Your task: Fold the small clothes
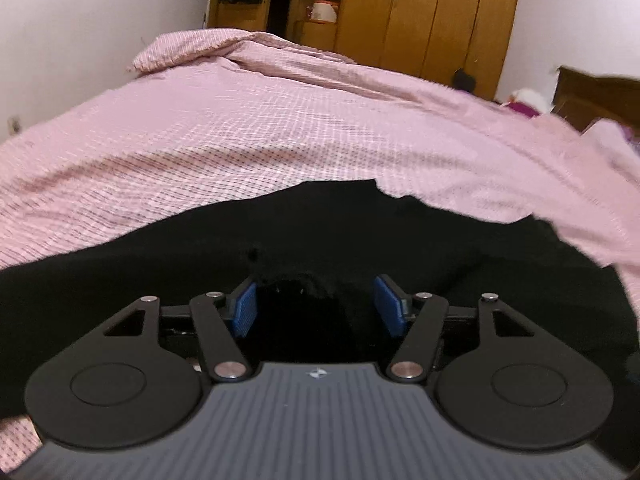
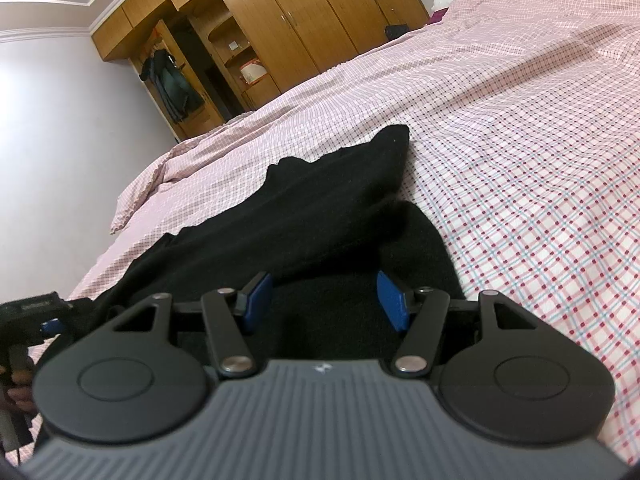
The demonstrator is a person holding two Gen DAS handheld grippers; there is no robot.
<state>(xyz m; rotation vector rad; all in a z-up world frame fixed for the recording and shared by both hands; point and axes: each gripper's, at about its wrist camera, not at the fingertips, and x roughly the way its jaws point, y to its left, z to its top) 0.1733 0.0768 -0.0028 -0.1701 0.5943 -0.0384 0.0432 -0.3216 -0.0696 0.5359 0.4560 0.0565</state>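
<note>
A black garment [image 1: 320,236] lies partly folded on the pink checked bed cover [image 1: 240,128]. My left gripper [image 1: 318,307] hovers low over its near edge, jaws open. A small hump of black cloth rises between the blue pads [image 1: 245,309], and neither pad presses on it. In the right wrist view the same black garment [image 2: 320,200] runs away from me, with a folded layer on top. My right gripper [image 2: 326,302] stands open over its near right part, the cloth lying below the blue pads [image 2: 394,306]. The left gripper [image 2: 38,312] shows at the left edge, held by a hand [image 2: 16,388].
The bed cover [image 2: 520,140] spreads wide to the right of the garment. A bunched duvet edge [image 1: 224,46] lies at the far end. Wooden wardrobes [image 1: 432,12] stand behind the bed, a white wall [image 1: 80,28] on the left, and a wooden headboard [image 1: 600,96] far right.
</note>
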